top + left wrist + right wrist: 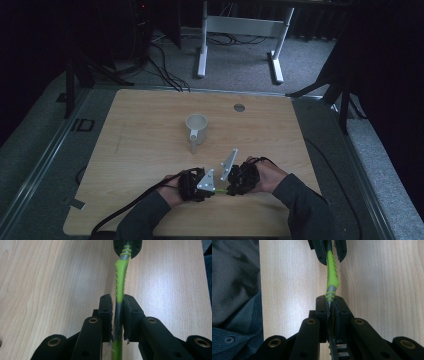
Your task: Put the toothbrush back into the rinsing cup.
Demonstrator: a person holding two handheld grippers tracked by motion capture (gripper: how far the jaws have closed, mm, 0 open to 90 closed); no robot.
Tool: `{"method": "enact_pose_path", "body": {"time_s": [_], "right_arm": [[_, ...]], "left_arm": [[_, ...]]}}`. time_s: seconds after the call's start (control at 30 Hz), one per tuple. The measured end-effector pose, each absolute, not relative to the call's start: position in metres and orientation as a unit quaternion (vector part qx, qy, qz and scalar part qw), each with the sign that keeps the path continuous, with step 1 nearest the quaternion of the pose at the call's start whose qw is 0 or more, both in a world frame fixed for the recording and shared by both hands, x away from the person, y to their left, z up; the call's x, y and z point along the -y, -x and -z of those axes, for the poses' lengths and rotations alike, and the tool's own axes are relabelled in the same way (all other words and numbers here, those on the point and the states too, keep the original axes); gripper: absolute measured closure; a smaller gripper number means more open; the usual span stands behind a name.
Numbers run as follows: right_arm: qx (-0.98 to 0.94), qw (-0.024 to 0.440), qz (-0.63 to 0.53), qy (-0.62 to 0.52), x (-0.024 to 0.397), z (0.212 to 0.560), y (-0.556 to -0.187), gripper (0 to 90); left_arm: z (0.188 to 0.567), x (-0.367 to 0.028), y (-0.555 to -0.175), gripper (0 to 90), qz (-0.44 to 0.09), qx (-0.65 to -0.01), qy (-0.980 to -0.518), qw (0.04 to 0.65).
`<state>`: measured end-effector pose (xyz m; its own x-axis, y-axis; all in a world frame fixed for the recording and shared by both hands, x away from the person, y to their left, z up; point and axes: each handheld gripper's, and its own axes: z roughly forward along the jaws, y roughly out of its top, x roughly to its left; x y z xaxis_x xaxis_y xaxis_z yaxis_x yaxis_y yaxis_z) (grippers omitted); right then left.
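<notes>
we see both claws meeting near the front edge of the wooden worktop (150, 125), each clamped on one end of the same slim green and grey tool (119, 285), which looks like a toothbrush handle, though we cannot tell for sure. the left claw (117, 312) has its two black pads close around the grey part of the shaft, just below the ribbed green grip; we cannot tell whether they press on it or stand a hair off it. the right claw (330, 306) is shut tight on the other end, right where the green rings wrap the grey neck. the tool spans the short gap between the two claws, held level just above the worktop. in the high view the left claw (212, 192) and the right claw (229, 190) sit almost nose to nose, with the tool a small green streak between them. a white mug (196, 127) stands upright farther back near the middle of the worktop, its handle pointing toward us, well apart from the hands. a small round metal grommet (239, 107) lies beyond it.
</notes>
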<state>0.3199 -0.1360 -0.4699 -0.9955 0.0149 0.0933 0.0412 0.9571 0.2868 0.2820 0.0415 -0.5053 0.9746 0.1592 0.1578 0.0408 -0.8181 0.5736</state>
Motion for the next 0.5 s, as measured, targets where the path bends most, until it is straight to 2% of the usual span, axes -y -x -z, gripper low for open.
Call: {"method": "enact_pose_path", "body": {"time_s": [0.5], "right_arm": [[0.988, 0.054, 0.144, 0.015, 0.1287, 0.4752, -0.3211, 83.9]], "left_arm": [[0.5062, -0.04, -0.2773, 81.2, -0.114, -0.042, -0.952, 0.28]]}}
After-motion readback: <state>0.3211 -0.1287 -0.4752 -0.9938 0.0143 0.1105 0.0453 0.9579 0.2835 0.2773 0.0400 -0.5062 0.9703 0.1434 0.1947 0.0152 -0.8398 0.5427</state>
